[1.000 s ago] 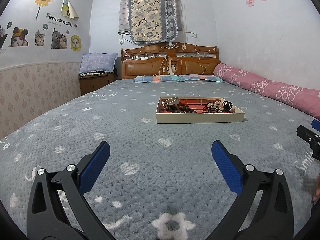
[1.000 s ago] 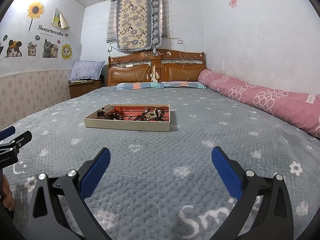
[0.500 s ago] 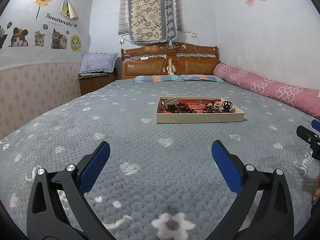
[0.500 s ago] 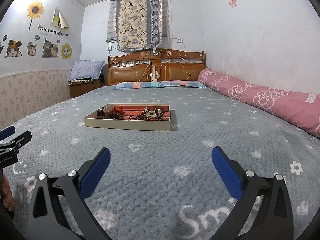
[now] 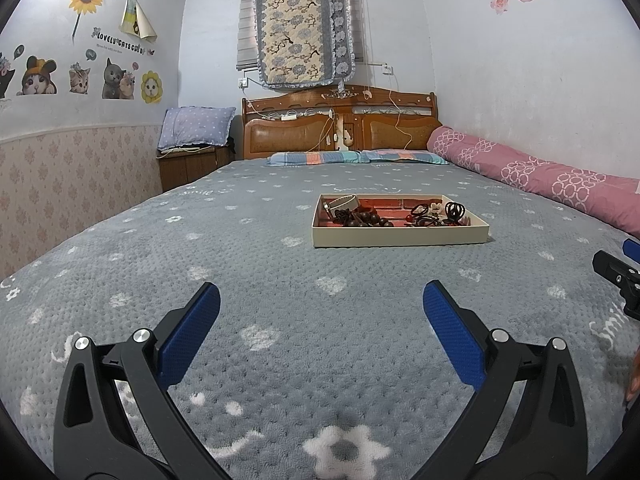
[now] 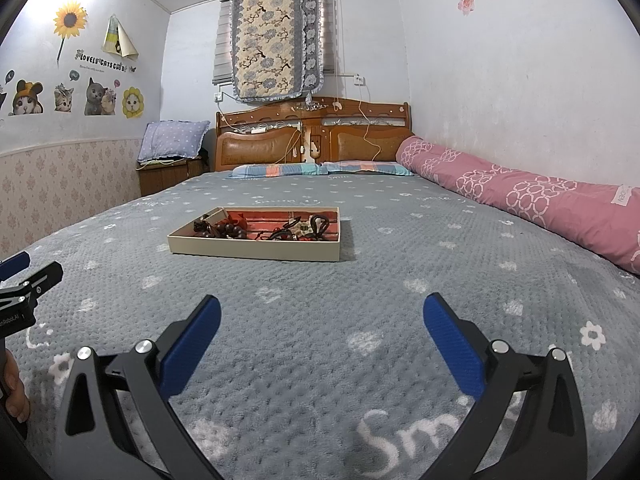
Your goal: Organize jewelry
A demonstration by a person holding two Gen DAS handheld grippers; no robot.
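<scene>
A shallow beige tray [image 5: 400, 237] with a red lining lies on the grey bedspread, well ahead of both grippers; it also shows in the right wrist view [image 6: 256, 249]. In it lie dark wooden bead bracelets [image 5: 360, 218], a white band [image 5: 340, 203] and black hair ties [image 5: 454, 211], all in a loose tangle. My left gripper [image 5: 320, 304] is open and empty, low over the bedspread. My right gripper [image 6: 320, 316] is open and empty too, and its tip shows at the right edge of the left wrist view [image 5: 618, 276].
A rolled pink quilt [image 5: 552, 182] runs along the right wall. Pillows [image 5: 356, 157] and a wooden headboard [image 5: 340, 128] are at the far end. A wooden nightstand [image 5: 192, 164] with a blue pillow stands at the far left. Grey bedspread [image 5: 304, 280] lies between grippers and tray.
</scene>
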